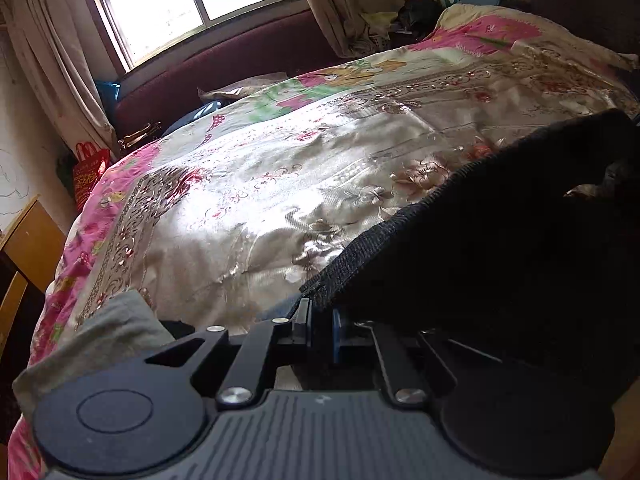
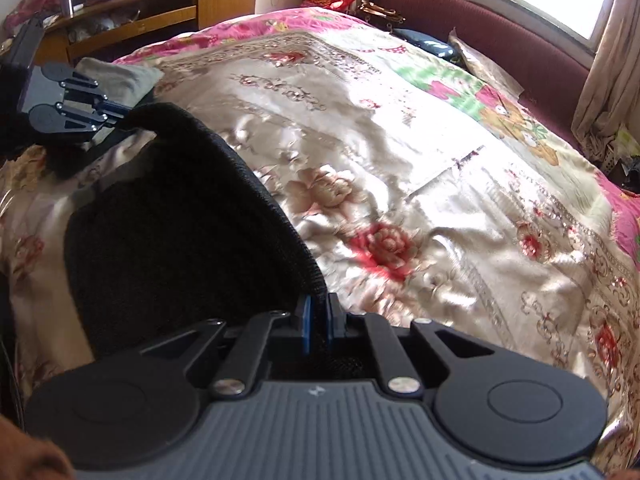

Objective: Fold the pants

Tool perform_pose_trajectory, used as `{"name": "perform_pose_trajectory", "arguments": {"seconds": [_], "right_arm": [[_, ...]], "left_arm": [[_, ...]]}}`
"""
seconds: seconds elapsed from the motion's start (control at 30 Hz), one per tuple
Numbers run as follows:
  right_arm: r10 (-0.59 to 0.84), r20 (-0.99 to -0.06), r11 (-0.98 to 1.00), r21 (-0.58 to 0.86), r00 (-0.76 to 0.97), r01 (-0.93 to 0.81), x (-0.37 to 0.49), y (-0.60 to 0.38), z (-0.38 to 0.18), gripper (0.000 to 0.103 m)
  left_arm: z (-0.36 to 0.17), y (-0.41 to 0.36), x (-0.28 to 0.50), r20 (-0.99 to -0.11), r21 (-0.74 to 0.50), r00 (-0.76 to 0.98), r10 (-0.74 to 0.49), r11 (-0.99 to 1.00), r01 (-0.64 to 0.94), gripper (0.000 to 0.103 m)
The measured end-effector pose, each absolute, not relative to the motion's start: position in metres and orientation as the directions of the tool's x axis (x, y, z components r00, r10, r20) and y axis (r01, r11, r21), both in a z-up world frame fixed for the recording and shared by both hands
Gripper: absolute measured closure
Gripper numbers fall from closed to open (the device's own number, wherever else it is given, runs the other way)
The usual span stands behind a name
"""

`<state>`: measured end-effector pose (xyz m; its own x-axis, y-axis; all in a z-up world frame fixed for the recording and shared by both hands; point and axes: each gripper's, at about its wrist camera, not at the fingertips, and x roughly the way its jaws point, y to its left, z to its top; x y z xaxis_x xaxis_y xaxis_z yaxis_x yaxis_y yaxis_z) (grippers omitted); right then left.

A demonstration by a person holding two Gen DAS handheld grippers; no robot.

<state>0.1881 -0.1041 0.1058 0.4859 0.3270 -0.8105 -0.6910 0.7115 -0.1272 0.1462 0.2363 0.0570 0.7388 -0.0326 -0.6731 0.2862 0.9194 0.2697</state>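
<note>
Black pants (image 1: 500,248) with a ribbed waistband hang between my two grippers above the bed. My left gripper (image 1: 322,322) is shut on the waistband's end, with the cloth stretching off to the right. In the right wrist view the pants (image 2: 180,220) arc from my right gripper (image 2: 317,316), shut on the waistband's other end, up to the left gripper (image 2: 124,114) at the upper left. The rest of the pants is hidden below the grippers.
A shiny floral bedspread (image 1: 260,184) covers the bed. A grey cloth (image 1: 108,328) lies at its near left edge, also in the right wrist view (image 2: 116,76). A maroon headboard (image 2: 480,32) stands under the window. A wooden cabinet (image 2: 160,8) and a red bag (image 1: 88,172) stand beside the bed.
</note>
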Motion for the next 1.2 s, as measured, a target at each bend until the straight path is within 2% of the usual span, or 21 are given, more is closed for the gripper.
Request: {"name": "perform_pose_trajectory", "arguments": {"seconds": [0.2,0.33,0.5,0.53,0.57,0.6,0.73,0.9,1.0,1.03,1.13,1.2], "right_arm": [[0.309,-0.889,0.711,-0.019,0.337,-0.702,0.112,-0.104,0.036,0.098],[0.276,-0.889,0.732,-0.052,0.365,-0.680,0.094,-0.101,0.008,0.098],[0.270,-0.870,0.756,-0.074,0.412,-0.651,0.089,-0.103,0.027,0.099],[0.269,-0.870,0.752,-0.079,0.414,-0.655,0.086,-0.103,0.033,0.102],[0.276,-0.870,0.748,-0.071,0.407,-0.660,0.082,-0.103,0.038,0.102],[0.281,-0.871,0.745,-0.067,0.403,-0.664,0.078,-0.103,0.041,0.102],[0.263,-0.873,0.737,-0.092,0.410,-0.669,0.069,-0.096,0.035,0.102],[0.330,-0.830,0.629,-0.162,0.450,-0.760,0.055,-0.046,0.032,0.095],[0.371,-0.788,0.579,-0.217,0.491,-0.786,0.056,-0.011,0.025,0.086],[0.382,-0.779,0.568,-0.227,0.498,-0.791,0.059,0.002,0.022,0.082],[0.433,-0.759,0.538,-0.215,0.486,-0.815,0.067,0.040,0.009,0.079],[0.457,-0.752,0.500,-0.223,0.474,-0.837,0.069,0.063,0.000,0.076]], "left_arm": [[0.017,0.230,0.091,-0.728,0.265,0.686,-0.014,0.916,0.300,0.079],[0.001,0.222,0.078,-0.716,0.295,0.698,0.008,0.910,0.293,0.079],[0.009,0.228,0.065,-0.677,0.266,0.736,-0.010,0.929,0.256,0.079],[0.014,0.231,0.059,-0.666,0.257,0.746,-0.015,0.934,0.249,0.080],[0.017,0.233,0.054,-0.661,0.250,0.750,-0.020,0.937,0.245,0.085],[0.018,0.235,0.049,-0.657,0.246,0.753,-0.019,0.940,0.238,0.085],[0.010,0.240,0.036,-0.659,0.251,0.752,0.006,0.945,0.212,0.085],[0.008,0.240,0.039,-0.623,0.331,0.781,0.051,0.921,0.204,0.079],[0.004,0.247,0.049,-0.615,0.374,0.784,0.085,0.907,0.195,0.077],[0.001,0.252,0.054,-0.620,0.370,0.779,0.090,0.909,0.190,0.077],[-0.003,0.261,0.062,-0.638,0.315,0.767,0.066,0.931,0.182,0.076],[-0.005,0.265,0.064,-0.644,0.286,0.764,0.042,0.939,0.189,0.063]]}}
